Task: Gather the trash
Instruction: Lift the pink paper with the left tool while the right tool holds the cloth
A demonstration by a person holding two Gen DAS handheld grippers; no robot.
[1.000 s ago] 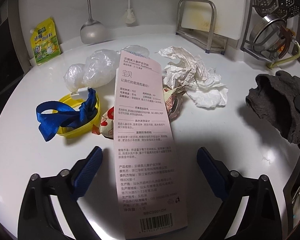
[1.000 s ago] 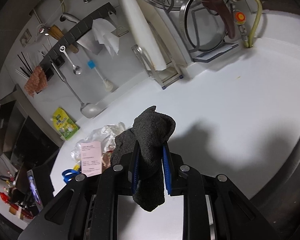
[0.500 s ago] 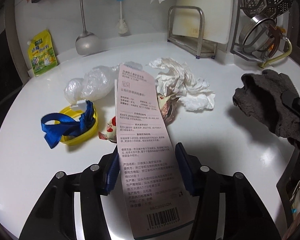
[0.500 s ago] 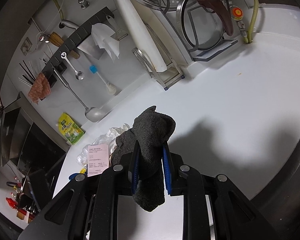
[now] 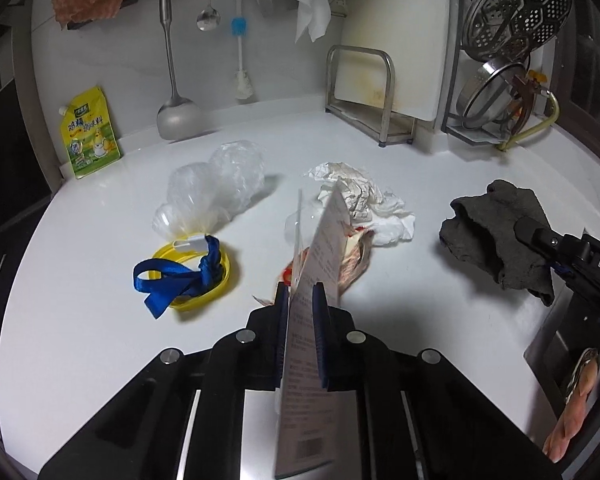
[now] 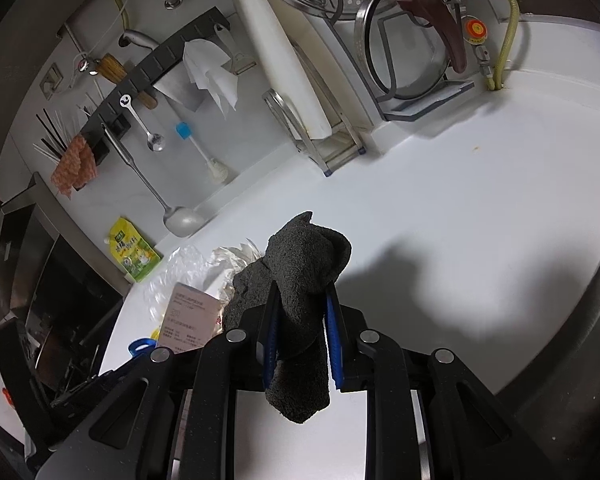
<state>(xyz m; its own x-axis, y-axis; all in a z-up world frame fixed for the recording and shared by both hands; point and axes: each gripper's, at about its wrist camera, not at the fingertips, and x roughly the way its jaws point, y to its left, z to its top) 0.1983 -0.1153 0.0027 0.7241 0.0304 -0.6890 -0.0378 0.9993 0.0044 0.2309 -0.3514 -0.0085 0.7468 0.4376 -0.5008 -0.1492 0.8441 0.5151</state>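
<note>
Pink printed packaging card [image 5: 324, 248] turned edge-on, left gripper [image 5: 301, 300] closing on it, right gripper [image 6: 300, 308] clamping grey cloth [image 6: 304, 264]

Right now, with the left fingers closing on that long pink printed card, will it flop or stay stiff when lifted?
Probably fairly stiff: the long pink printed card stands edge-on, straight past the closing fingers. Likely light; thin sheet. May twist, since the grip sits mid-length.

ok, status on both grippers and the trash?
Left gripper closing on the pink card, card tilted on edge. Right gripper shut on grey cloth. Tissue, plastic bag, wrapper uncollected; nothing blocking.
</note>
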